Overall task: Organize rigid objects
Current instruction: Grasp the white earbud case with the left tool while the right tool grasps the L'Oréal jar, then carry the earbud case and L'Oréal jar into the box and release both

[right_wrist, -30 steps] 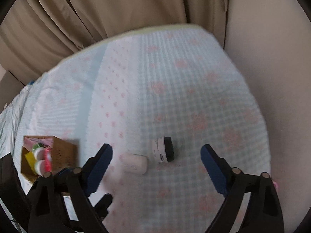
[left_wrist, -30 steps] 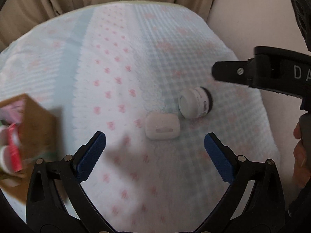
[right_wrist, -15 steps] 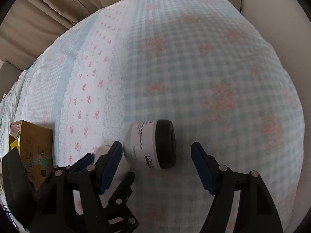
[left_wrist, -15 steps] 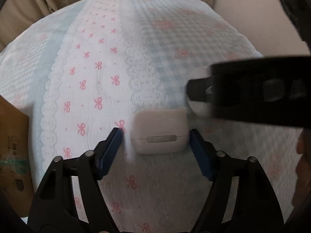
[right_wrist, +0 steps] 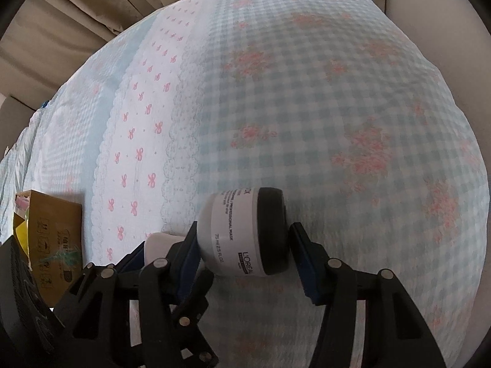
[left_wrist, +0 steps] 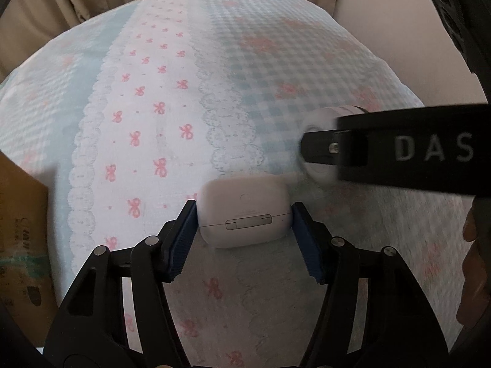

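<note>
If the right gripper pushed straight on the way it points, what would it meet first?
Nothing new: the L'Oreal jar already lies on its side between the right gripper pads. Past it only bedspread shows, then the beige wall; depth is unclear.

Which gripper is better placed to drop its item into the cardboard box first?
Left, probably. The left gripper brackets the white rounded plastic case, and the brown cardboard box sits at its left side. The right gripper, around the white black-lidded jar, would have to cross over.

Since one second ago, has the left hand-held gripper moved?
Yes. The left hand-held gripper advanced toward the white earbud case, which lies on the bedspread, now between its fingers.
</note>
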The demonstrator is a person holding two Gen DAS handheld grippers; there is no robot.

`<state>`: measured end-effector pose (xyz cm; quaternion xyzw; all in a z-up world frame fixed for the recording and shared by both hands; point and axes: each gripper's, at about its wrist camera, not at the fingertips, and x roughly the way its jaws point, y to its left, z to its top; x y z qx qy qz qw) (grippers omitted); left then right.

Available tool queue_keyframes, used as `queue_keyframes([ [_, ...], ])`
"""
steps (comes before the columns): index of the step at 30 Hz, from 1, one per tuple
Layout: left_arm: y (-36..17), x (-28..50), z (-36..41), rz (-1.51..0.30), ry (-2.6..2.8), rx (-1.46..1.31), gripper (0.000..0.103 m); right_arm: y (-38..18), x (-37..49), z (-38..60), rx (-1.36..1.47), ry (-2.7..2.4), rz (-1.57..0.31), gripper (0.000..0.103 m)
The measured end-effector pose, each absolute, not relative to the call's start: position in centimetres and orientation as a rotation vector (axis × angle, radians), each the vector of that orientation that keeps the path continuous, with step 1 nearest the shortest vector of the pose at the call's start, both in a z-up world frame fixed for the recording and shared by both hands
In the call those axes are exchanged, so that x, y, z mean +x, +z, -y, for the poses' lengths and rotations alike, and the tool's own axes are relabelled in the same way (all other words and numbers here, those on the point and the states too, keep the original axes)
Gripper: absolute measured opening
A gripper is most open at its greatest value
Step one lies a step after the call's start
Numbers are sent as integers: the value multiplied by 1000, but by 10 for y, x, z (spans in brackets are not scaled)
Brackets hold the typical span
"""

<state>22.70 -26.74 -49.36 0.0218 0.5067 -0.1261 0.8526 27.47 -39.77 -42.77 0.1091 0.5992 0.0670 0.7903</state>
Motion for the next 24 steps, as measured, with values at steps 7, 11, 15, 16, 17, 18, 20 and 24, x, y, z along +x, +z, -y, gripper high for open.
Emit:
queue_keyframes([
  [7,-465,222,248,-1023,-246,14,58,-405,267,402,253,125,-1253,51],
  [11,-432,217,236,-979,-234,-13,58,-378,262,397,250,128,-1216,51],
  [15,-379,206,215,-911,-212,-50,58,-332,254,387,245,143,-1161,51],
  [16,-368,203,210,-898,-207,-59,58,-321,253,385,242,149,-1148,51],
  [17,-355,199,203,-882,-201,-69,58,-310,250,381,239,154,-1136,51],
  [18,-341,195,197,-868,-193,-78,58,-294,247,377,236,162,-1121,51],
  [20,-309,186,179,-841,-170,-96,58,-270,243,368,231,175,-1101,51],
  [24,-259,164,143,-805,-112,-120,58,-220,231,342,217,215,-1069,51],
])
